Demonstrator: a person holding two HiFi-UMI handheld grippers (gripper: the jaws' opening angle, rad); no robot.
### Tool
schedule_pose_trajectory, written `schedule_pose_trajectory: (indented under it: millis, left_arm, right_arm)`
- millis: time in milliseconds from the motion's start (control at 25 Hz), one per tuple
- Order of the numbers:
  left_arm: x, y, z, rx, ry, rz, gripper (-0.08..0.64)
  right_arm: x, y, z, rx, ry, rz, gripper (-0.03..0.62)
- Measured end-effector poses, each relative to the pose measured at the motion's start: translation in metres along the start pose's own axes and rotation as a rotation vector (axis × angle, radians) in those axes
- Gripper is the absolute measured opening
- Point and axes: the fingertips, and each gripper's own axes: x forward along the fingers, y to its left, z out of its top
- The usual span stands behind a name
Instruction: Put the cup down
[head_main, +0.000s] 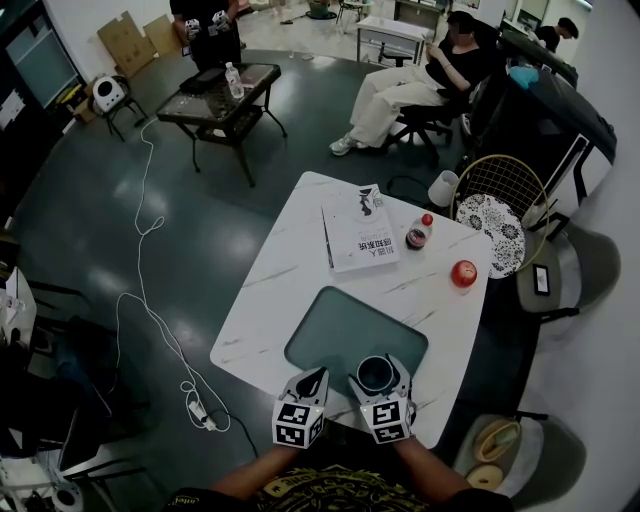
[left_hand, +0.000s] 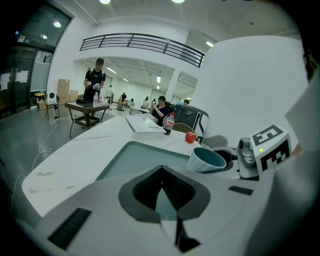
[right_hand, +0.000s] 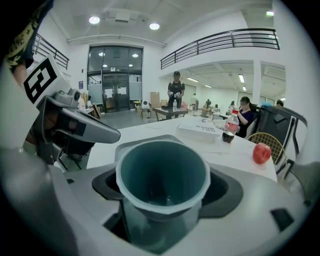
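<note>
White marble-patterned worktop (head_main: 268, 292) fills the centre of the head view, its long axis running from lower left to upper right. A dull teal mat (head_main: 335, 335) with rounded corners lies flat on the lower part of it. A white book (head_main: 360, 232) lies closed above the mat, towards the upper centre.

At the bottom centre the two tongs sit side by side over the mat's lower edge. The right tongs (head_main: 378, 378) are clamped on the cup (right_hand: 162, 172), one jaw on each side of its wall below the rim. The left tongs (left_hand: 161, 175) have their jaws brought together at the tips with nothing between them, just left of the cup and apart from it.

The cup is teal inside with a pale rim, open end upward and slightly tilted. Whether its base touches the mat cannot be told.

A small dark-filled bottle (head_main: 418, 233) with a red cap stands just right of the book. A red apple (head_main: 463, 273) rests near the right edge.
</note>
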Motion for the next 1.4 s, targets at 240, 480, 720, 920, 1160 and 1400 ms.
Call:
schedule_pose_trajectory:
  millis: [240,480,720,920,1160,1400]
  left_arm:
    - [0.0,-0.001,0.002,0.002,-0.008,-0.006,0.009]
    - [-0.003,-0.002,0.003,0.004,-0.014,-0.014,0.008]
    - [-0.006,-0.005,0.006,0.006,-0.03,-0.022,0.008]
    - [-0.01,-0.007,0.011,0.011,-0.047,-0.026,0.009]
    - [-0.02,-0.011,0.013,0.017,-0.067,-0.034,0.009]
    - [-0.034,-0.015,0.014,0.024,-0.093,-0.045,0.009]
  right_arm:
    - [0.0,0.002,0.001,0.021,0.011,0.025,0.394]
    - [-0.001,0.004,0.005,0.041,0.001,0.039,0.403]
    - [-0.004,0.0,0.012,0.055,-0.022,0.034,0.422]
    - [-0.011,0.001,0.016,0.056,-0.03,0.035,0.422]
    - [-0.025,0.002,0.02,0.059,-0.052,0.006,0.422]
    - [-0.052,-0.003,0.037,0.061,-0.092,-0.069,0.422]
